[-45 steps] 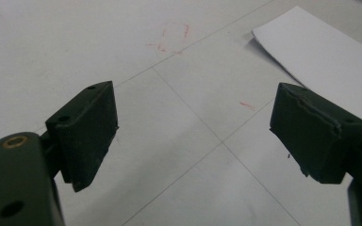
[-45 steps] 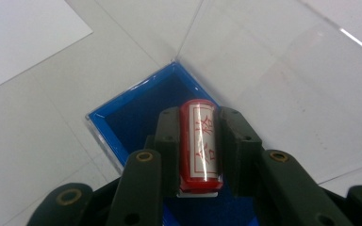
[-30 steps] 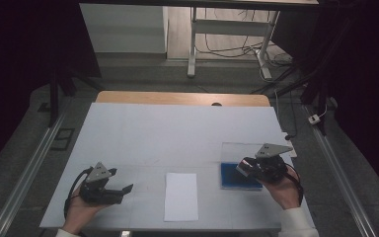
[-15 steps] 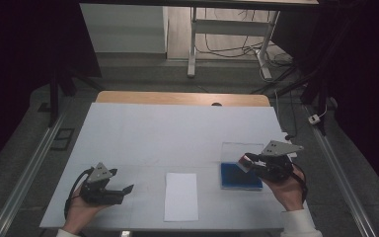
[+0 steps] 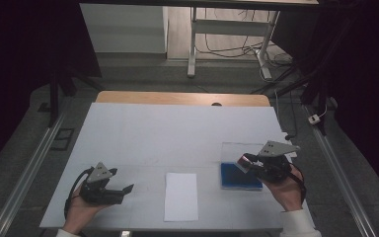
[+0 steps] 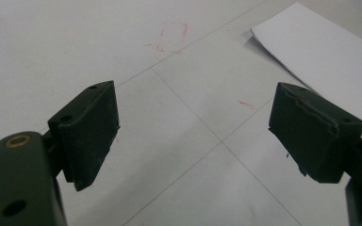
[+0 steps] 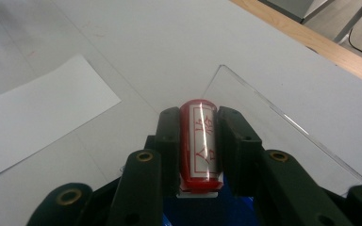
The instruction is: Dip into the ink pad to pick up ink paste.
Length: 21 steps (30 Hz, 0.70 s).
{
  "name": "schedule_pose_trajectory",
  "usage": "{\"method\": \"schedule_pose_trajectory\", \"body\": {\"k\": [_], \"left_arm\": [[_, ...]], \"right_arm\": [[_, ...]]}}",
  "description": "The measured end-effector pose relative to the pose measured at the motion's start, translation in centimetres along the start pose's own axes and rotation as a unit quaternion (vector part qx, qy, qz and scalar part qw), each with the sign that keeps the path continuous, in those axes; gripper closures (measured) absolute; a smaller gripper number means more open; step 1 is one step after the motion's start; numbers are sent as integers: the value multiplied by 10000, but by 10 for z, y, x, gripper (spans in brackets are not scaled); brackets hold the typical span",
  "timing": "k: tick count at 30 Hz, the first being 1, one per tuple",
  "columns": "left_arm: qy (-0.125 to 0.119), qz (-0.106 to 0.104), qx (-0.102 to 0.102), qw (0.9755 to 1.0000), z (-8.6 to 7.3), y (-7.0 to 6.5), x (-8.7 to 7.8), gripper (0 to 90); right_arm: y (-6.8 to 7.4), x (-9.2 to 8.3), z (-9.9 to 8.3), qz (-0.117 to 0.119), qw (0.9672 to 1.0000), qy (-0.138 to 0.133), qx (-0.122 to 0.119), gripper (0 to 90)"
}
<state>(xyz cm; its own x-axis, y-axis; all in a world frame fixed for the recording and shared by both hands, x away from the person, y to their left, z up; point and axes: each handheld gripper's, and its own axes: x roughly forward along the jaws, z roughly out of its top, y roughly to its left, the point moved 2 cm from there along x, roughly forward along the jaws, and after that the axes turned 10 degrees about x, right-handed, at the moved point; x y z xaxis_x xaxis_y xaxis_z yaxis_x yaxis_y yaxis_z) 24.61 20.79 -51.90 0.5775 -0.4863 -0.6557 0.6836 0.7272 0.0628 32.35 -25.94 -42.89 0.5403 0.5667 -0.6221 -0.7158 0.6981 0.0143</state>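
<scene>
Over the blue pad at right: red stamp clamped in the right tongs (image 5: 246,163).
High view: stamp hangs above blue ink pad (image 5: 239,177), paper sheet (image 5: 181,195) left. Left view: left tongs (image 6: 193,136) wide, empty. Right view: red stamp (image 7: 200,141) looks light, rigid, glossy-slippery; take it mid-barrel.

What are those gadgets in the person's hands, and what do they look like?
Two hand-held tools: the left gripper and right gripper are black, each topped by a grey three-cornered plate, with a black cable looping off. Thick block-shaped jaws, bolts at the joints. White cuffs at both wrists.
</scene>
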Motion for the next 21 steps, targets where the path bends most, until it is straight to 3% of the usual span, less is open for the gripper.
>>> {"method": "schedule_pose_trajectory", "body": {"k": [21], "left_arm": [[4,-2,40,10000,0,0,-1,169]], "right_arm": [[-7,30,-19,-153,9979,632,53,703]]}}
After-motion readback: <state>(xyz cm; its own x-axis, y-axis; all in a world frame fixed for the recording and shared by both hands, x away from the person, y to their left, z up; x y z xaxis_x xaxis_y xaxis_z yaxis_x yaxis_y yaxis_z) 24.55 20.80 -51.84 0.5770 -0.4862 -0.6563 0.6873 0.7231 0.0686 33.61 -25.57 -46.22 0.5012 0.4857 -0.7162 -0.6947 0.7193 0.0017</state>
